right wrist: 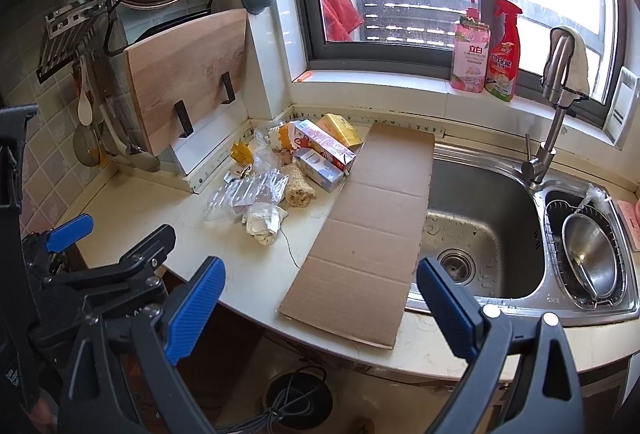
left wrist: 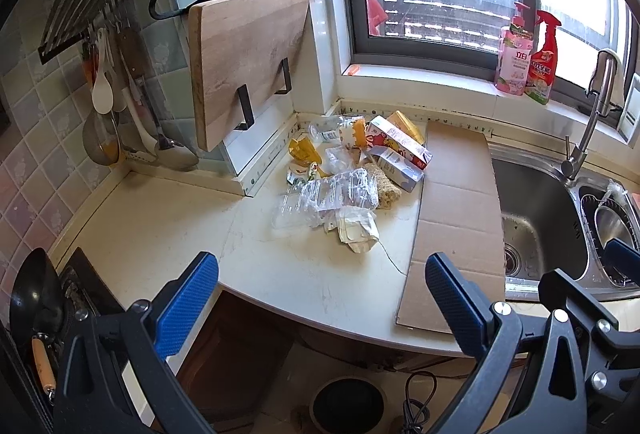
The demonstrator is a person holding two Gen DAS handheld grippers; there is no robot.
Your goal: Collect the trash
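Both tongs (left wrist: 322, 292) (right wrist: 320, 294) gaping empty, trash pile (left wrist: 352, 170) beside cardboard sheet (left wrist: 456, 218), sink (right wrist: 484, 230) right

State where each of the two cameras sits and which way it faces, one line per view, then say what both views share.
Left wrist: sits on the left gripper, off the counter's front edge, facing the trash pile and window; the right gripper's frame shows at its right edge.
Right wrist: sits on the right gripper, further right, facing the cardboard sheet and sink; the left gripper shows at its left.
Shared: trash pile, cardboard, sink, cutting board.
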